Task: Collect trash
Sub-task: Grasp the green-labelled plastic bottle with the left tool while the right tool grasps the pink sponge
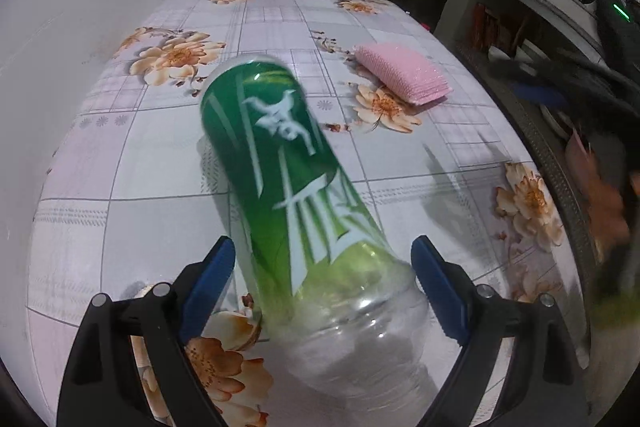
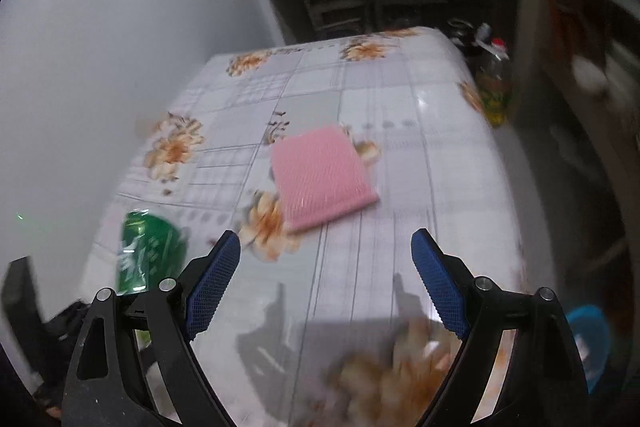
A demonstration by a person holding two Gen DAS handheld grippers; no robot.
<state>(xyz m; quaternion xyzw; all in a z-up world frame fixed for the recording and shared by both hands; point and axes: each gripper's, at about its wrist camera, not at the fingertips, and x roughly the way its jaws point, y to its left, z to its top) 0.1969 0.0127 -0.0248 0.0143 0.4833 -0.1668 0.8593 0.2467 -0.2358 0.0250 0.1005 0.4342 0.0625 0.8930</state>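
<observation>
Green-labelled clear plastic, the bottle [image 1: 304, 195] lies between the blue pads of the left tongs [image 1: 323, 281], its clear end toward the camera and its far end out over the flowered worktop [image 1: 120, 163]. The right pad touches the bottle's shoulder, but a sliver of cloth shows beside the left pad, so I cannot tell whether the grip is closed or only straddling. The step in hand looks like picking up the bottle as trash; next it needs a firm squeeze and a lift toward wherever the trash goes, which no view shows. The right tongs [image 2: 325, 281] stand wide apart and empty over the worktop. A pink scouring pad [image 2: 322, 177] lies beyond, well clear of the bottle, and nothing blocks the lift.
</observation>
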